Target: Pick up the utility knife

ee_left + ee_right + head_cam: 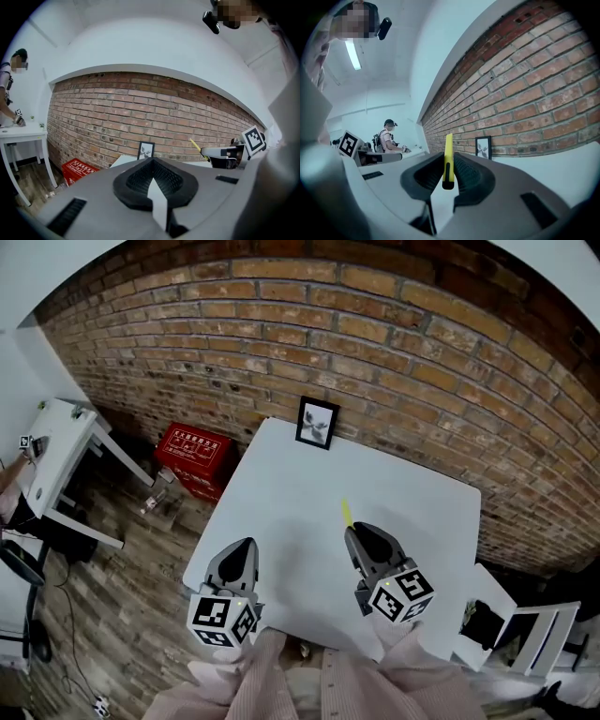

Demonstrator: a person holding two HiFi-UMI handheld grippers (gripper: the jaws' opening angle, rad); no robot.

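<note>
We see our right gripper (356,534) closed on the yellow utility knife (346,513), held clear above the white table (300,465) with its tip poking past the jaws, while our left gripper (246,546) hangs alongside, jaws together and empty, facing a brick wall (375,343).

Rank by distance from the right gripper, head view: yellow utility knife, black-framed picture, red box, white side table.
1. Yellow utility knife, in the tongs of the right gripper.
2. Black-framed picture, table's far edge.
3. Red box, floor, left.
4. White side table, far left.
</note>
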